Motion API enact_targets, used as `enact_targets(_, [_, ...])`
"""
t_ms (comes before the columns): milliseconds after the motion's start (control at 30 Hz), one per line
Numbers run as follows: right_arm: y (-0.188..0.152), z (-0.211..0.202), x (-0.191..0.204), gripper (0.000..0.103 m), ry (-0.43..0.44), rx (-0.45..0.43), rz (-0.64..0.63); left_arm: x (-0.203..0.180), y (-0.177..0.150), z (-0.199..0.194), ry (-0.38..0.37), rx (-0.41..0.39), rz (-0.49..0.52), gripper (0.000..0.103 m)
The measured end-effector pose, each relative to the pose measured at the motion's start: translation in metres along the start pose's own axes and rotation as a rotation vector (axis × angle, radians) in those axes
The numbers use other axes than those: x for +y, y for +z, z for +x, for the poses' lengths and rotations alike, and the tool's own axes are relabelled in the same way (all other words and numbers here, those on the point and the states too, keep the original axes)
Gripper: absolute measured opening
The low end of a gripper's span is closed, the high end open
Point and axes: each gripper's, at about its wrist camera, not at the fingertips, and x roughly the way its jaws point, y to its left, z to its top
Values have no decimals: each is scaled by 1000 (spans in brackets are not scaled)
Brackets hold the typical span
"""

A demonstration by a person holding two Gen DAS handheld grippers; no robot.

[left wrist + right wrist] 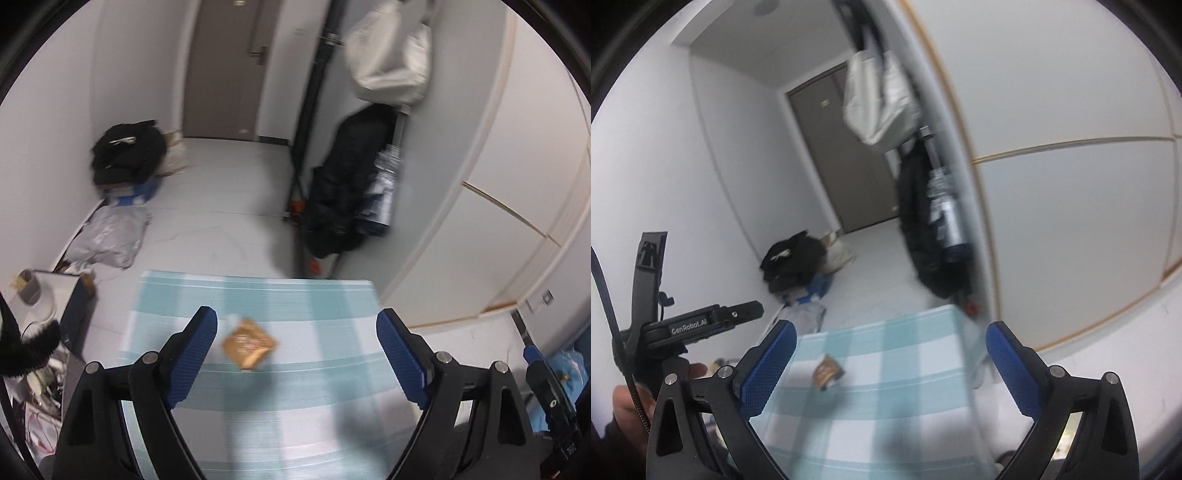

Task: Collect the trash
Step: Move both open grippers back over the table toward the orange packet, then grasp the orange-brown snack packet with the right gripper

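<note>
A table covered with a cloth (280,413) in pale teal and white checks. One small brown snack wrapper (249,344) lies flat on it, near the far edge. Beyond the table is a pale floor (229,184), with a crumpled grey plastic bag (107,236) lying by the left wall.

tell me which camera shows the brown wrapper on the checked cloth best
The left wrist view. There the brown wrapper lies close and large on the checked cloth, seen nearly from above, between the open fingers of the left gripper. The right wrist view shows it smaller, at a slant and blurrier.
</note>
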Motion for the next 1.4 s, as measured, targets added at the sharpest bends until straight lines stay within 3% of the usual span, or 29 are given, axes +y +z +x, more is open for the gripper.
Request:
enact_targets(233, [-22,56,44,103,86,104,-16,53,-4,1,57,-48,-53,86])
enact_targets(567, [-53,126,73,103,69,253,-119,119,-26,37,83,-20,-172,86])
enact_targets(1100, [-101,272,132,102,33,556,-520,183,-26,57,49,88,-363,86])
enact_targets(1400, [-130,307,141,91,33,654,-648,194,-26,63,39,115,-424,86])
